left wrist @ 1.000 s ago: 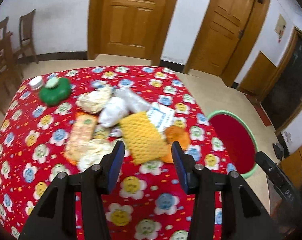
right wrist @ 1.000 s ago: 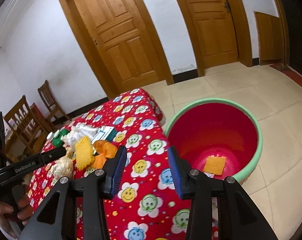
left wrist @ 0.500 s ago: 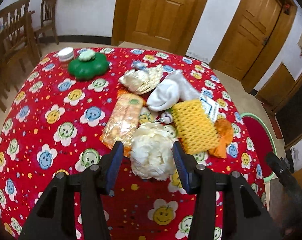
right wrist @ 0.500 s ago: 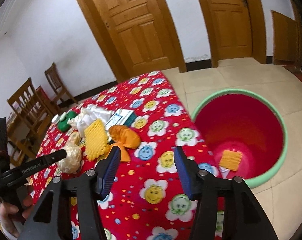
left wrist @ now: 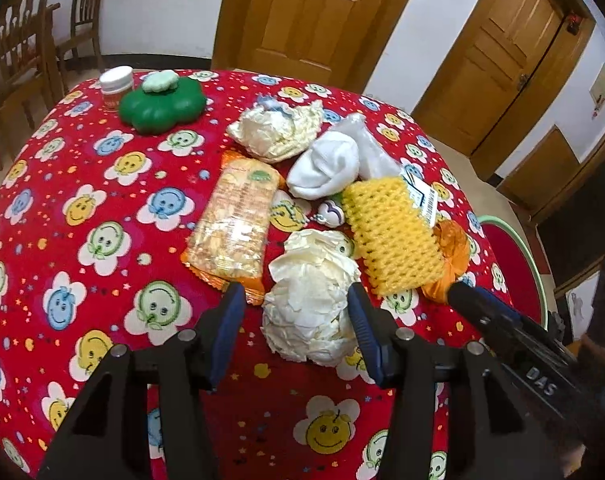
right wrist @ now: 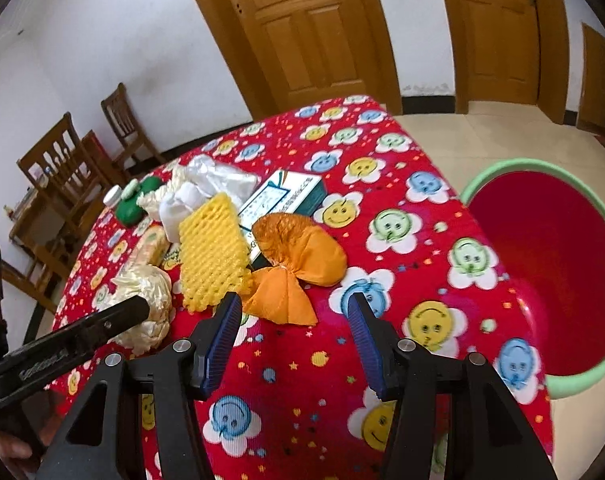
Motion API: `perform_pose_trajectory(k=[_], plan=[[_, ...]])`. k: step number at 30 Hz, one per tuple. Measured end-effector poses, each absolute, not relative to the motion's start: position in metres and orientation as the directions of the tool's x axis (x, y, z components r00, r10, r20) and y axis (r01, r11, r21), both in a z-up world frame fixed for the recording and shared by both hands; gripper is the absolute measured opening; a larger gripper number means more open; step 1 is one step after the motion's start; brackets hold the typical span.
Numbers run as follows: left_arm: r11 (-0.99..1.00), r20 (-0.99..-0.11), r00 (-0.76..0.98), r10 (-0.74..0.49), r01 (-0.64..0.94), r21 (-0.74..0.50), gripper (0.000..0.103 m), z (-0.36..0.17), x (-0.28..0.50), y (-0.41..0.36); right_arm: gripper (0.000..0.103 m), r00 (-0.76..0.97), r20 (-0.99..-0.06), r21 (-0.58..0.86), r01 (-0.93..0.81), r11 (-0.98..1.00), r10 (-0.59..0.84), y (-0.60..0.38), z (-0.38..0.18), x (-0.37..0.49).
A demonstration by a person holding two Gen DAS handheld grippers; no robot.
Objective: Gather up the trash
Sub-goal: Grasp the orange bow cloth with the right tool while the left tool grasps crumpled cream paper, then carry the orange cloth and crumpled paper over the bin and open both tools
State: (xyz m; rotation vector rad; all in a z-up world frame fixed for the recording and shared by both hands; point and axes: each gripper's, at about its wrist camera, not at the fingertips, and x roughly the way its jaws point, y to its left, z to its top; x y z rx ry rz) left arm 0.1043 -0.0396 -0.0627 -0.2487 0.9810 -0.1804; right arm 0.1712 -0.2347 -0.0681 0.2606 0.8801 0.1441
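Trash lies in a heap on the red flowered tablecloth (left wrist: 102,184). My left gripper (left wrist: 296,314) is open and straddles a crumpled cream wad (left wrist: 314,292); the pads stand just off its sides. In the right wrist view its finger (right wrist: 136,310) rests against that wad (right wrist: 150,288). My right gripper (right wrist: 292,306) is open, low over the cloth, with the near corner of an orange wrapper (right wrist: 298,252) between its fingertips and no pad pressing on it. Its finger (left wrist: 462,298) shows beside the orange wrapper (left wrist: 452,248). A yellow foam net (left wrist: 394,236) lies between the two.
A red bin with a green rim (right wrist: 502,168) stands on the floor off the table's right edge. Further back lie a snack packet (left wrist: 234,224), white cloth (left wrist: 326,168), a printed box (right wrist: 282,200), a green flower-shaped container (left wrist: 162,106) and a white jar (left wrist: 116,82). Wooden chairs (left wrist: 22,40) stand at left.
My left gripper came forward and down until the cream wad sat between its fingers. My right gripper swung from the bin over to the orange wrapper and its jaws widened.
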Motion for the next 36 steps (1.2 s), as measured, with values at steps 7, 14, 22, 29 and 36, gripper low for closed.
perform_pose_trajectory(k=[7, 14, 22, 29, 36], plan=[[0.951, -0.799, 0.524, -0.294, 0.075, -0.301, 0.053, -0.070, 0.105, -0.048, 0.043, 0.619, -0.748, 0.289, -0.020, 0.957, 0.239, -0.233, -0.079, 0.180], [0.936, -0.795, 0.503, -0.339, 0.095, -0.339, 0.043, -0.073, 0.104, -0.052, 0.011, 0.611, -0.747, 0.311, -0.029, 0.950, 0.263, -0.234, -0.083, 0.182], [0.929, -0.768, 0.531, -0.359, 0.121, -0.351, 0.040, -0.059, 0.093, -0.053, 0.005, 0.640, -0.720, 0.310, -0.048, 0.950, 0.267, -0.237, -0.072, 0.166], [0.929, -0.749, 0.556, -0.360, 0.141, -0.342, 0.040, -0.043, 0.082, -0.059, 0.005, 0.673, -0.692, 0.316, -0.043, 0.948, 0.262, -0.247, -0.054, 0.145], [0.930, -0.731, 0.577, -0.365, 0.184, -0.319, 0.040, -0.024, 0.073, -0.074, 0.005, 0.710, -0.661, 0.322, -0.021, 0.946, 0.241, -0.264, -0.036, 0.123]])
